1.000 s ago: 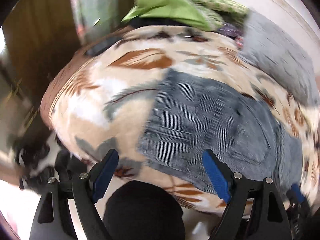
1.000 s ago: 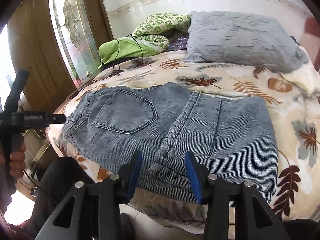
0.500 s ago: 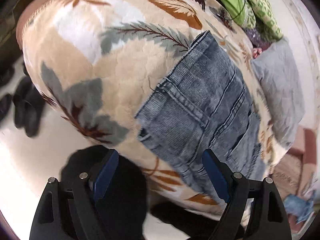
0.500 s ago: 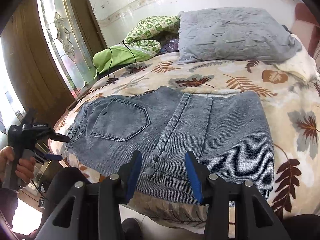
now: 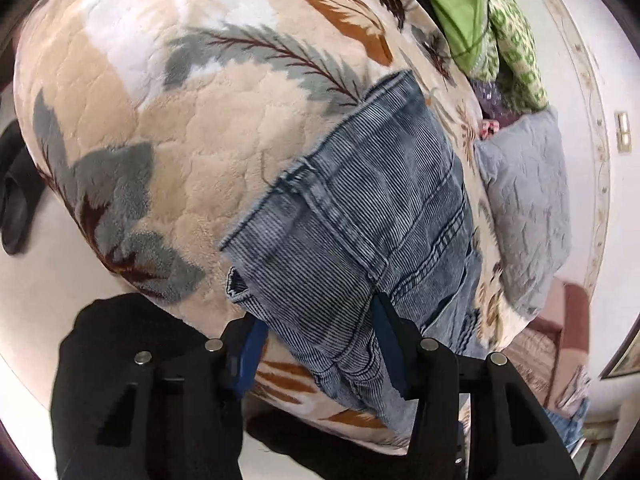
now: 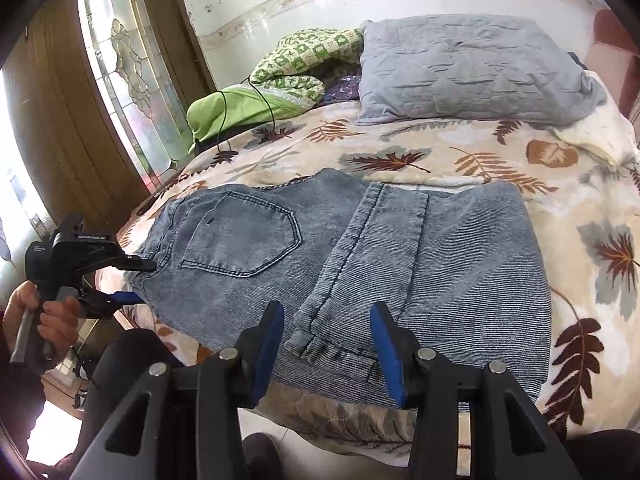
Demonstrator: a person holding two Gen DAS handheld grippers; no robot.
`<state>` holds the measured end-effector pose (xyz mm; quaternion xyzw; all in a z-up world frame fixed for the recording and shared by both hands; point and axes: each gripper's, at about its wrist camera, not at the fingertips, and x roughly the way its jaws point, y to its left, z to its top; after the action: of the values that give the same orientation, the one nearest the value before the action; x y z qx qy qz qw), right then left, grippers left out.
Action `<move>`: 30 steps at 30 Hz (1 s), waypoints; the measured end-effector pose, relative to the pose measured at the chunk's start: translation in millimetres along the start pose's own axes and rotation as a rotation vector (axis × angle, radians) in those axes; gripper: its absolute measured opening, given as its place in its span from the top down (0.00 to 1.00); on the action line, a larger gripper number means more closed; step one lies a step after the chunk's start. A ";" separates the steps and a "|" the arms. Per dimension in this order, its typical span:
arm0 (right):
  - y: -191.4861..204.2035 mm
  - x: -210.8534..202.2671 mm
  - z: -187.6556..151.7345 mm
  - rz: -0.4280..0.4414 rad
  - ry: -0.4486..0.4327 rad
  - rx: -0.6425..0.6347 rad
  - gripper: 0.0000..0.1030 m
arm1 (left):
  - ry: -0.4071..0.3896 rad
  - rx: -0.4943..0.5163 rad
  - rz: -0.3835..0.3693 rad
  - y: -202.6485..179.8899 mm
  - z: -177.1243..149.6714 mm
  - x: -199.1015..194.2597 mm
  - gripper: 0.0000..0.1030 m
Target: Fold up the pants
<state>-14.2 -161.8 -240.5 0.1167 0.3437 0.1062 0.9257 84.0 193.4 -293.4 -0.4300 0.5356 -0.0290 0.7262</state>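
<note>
Blue-grey jeans (image 6: 352, 264) lie on the leaf-print bed, legs folded back over the seat, back pocket up. In the right wrist view my right gripper (image 6: 327, 350) is open and empty, its jaws on either side of the leg hems at the bed's near edge. My left gripper (image 6: 134, 280) is at the waistband on the left, one finger above the denim and one below. In the left wrist view the left gripper (image 5: 316, 344) has its jaws around the jeans' waistband (image 5: 352, 248), with a gap still visible between the pads.
A grey pillow (image 6: 472, 64) and green clothes (image 6: 280, 84) with a black cable lie at the head of the bed. A wooden door with stained glass (image 6: 120, 72) stands at the left. My dark-clothed legs (image 6: 128, 364) are against the bed edge. Dark shoes (image 5: 16, 192) are on the floor.
The left gripper has swung down to the waistband, and its jaws have narrowed around the denim. The right gripper has stayed over the leg hems.
</note>
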 end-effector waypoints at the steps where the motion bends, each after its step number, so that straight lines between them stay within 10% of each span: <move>1: 0.3 0.4 -0.2 -0.002 0.002 -0.002 0.53 | -0.004 -0.004 -0.004 0.1 -0.4 -0.7 0.46; 5: 0.2 1.6 -0.8 -0.004 0.008 -0.001 0.53 | -0.032 0.011 -0.011 -0.1 -2.8 -4.6 0.44; 12: -3.1 0.9 -1.8 -0.015 0.003 0.009 0.53 | -0.113 0.165 0.041 -24.0 -8.1 -9.5 0.84; 22: -10.7 2.3 -1.2 0.036 -0.001 0.040 0.54 | -0.306 0.513 0.067 -103.3 -45.6 -49.7 0.86; 30: -9.0 63.0 44.4 0.222 0.050 0.177 0.80 | -0.344 0.630 0.091 -126.5 -62.1 -58.6 0.86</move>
<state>62.8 -159.3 -248.9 0.2327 0.3595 0.1802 0.8855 62.1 106.5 -169.9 -0.1595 0.3890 -0.0877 0.9031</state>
